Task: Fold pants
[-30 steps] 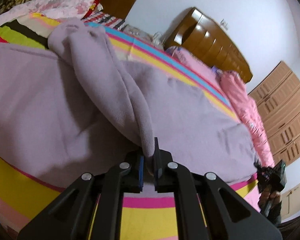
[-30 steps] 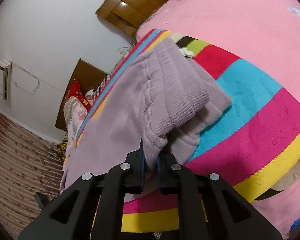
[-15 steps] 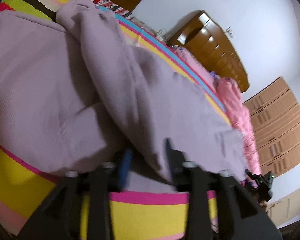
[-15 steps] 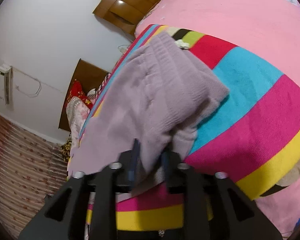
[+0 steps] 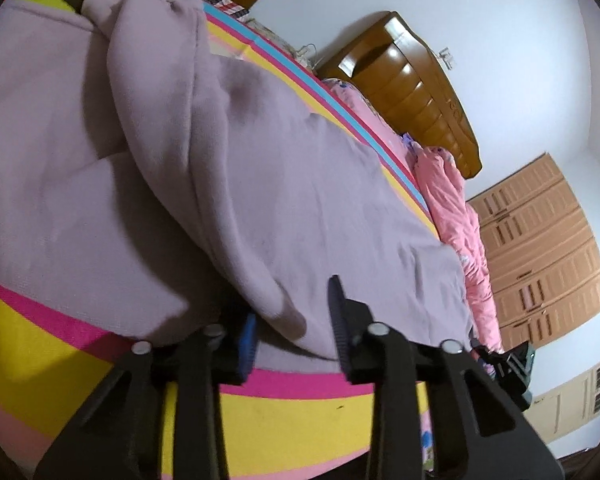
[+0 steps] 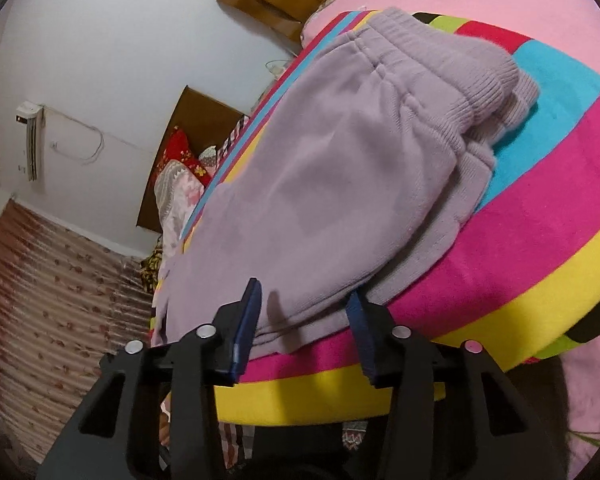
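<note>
On the striped blanket [image 6: 540, 208], the lilac pants [image 6: 320, 184] lie folded over once, just released as both the left gripper [image 5: 294, 330] and right gripper [image 6: 304, 320] opened their jaws, leaving further folds to do.

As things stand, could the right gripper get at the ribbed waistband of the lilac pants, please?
Probably yes. The right gripper, jaws apart, sits at the near edge of the pants; the ribbed waistband lies farther along on top of the fold, uncovered, with nothing in between.

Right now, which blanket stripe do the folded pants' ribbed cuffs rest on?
The cyan stripe: the ribbed cuffs end on it, between the red stripe and the magenta stripe.
</note>
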`<action>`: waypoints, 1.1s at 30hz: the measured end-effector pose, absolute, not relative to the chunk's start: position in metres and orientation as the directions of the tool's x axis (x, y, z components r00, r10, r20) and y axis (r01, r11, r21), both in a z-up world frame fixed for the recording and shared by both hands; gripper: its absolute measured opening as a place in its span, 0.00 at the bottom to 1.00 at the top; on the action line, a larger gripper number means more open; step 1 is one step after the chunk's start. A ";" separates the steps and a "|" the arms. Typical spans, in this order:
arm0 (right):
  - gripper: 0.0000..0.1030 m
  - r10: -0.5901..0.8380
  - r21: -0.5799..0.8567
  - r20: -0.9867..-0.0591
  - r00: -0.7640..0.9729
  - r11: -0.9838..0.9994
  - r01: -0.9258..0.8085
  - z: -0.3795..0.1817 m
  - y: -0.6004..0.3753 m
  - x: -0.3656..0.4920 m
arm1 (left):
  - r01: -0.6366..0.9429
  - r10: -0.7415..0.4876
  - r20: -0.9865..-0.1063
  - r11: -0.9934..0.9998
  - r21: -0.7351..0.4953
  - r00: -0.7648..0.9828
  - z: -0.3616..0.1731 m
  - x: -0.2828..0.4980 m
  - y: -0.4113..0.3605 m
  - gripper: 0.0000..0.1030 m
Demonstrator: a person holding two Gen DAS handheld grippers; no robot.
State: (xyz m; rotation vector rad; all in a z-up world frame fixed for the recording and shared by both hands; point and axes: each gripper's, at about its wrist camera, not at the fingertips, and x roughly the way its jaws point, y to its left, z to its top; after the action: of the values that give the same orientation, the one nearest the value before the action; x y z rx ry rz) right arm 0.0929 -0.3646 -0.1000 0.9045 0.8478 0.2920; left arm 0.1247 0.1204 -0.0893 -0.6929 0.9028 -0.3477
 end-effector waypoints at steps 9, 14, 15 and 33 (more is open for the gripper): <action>0.09 0.505 0.737 -0.554 0.662 0.668 0.106 -0.097 -0.357 0.089 | 0.041 -0.515 -0.616 0.786 -0.616 0.596 -0.082 0.119 0.110 0.05; 0.08 0.501 0.716 -0.540 0.677 0.696 0.055 -0.071 -0.360 0.082 | 0.094 -0.510 -0.608 0.807 -0.583 0.609 -0.050 0.106 0.109 0.05; 0.08 0.503 0.715 -0.553 0.664 0.695 0.069 -0.079 -0.362 0.084 | 0.080 -0.505 -0.627 0.812 -0.579 0.592 -0.059 0.107 0.109 0.05; 0.33 0.439 0.663 -0.604 0.665 0.740 0.113 -0.076 -0.380 0.068 | -0.018 -0.305 -0.629 0.892 -0.453 0.715 -0.044 0.095 0.114 0.82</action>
State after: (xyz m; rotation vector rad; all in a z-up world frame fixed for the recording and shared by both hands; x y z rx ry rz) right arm 0.0685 -0.3801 -0.0761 0.7330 0.8401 0.2038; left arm 0.0950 0.1143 -0.0444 -0.4529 0.7636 -0.1650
